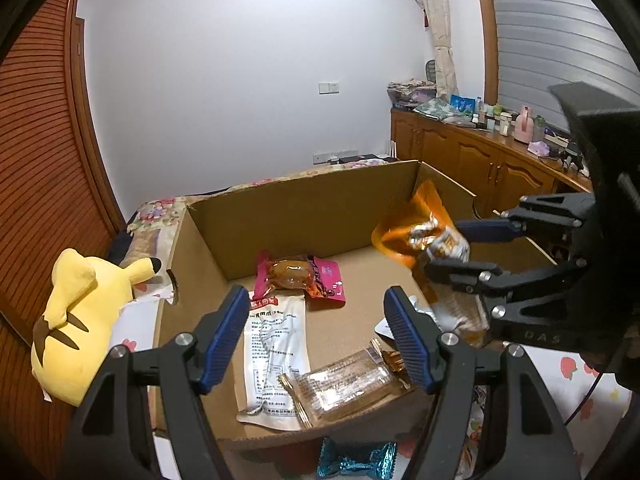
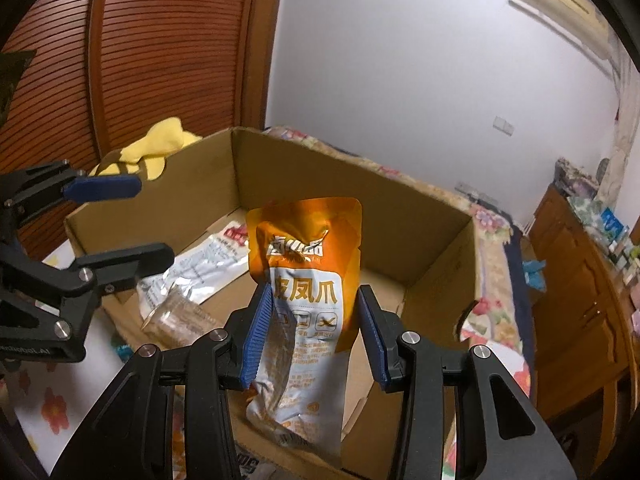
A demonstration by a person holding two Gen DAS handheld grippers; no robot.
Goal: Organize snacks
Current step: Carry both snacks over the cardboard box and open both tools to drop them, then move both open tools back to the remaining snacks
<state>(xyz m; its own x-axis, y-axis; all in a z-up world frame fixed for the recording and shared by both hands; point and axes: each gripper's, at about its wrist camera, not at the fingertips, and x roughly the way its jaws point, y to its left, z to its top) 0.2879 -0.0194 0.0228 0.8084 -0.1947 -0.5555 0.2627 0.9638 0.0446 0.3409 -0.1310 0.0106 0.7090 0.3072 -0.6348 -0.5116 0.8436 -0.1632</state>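
An open cardboard box (image 1: 304,208) sits on a flowered bedspread. On its floor lie a pink snack packet (image 1: 304,276), a long white packet (image 1: 276,340) and a clear brown packet (image 1: 344,384). My right gripper (image 2: 314,292) is shut on an orange pouch (image 2: 304,248) and holds it upright over the box's right side. From the left wrist view the same pouch (image 1: 404,224) hangs from the right gripper (image 1: 446,248) by the right wall. My left gripper (image 1: 316,300) is open over the box's near edge, with nothing between its pads.
A teal candy wrapper (image 1: 360,464) lies outside the box at its near edge. A yellow plush toy (image 1: 84,308) rests left of the box. A slatted wooden door (image 1: 36,160) stands at the left. At the right is a cluttered wooden cabinet (image 1: 472,160).
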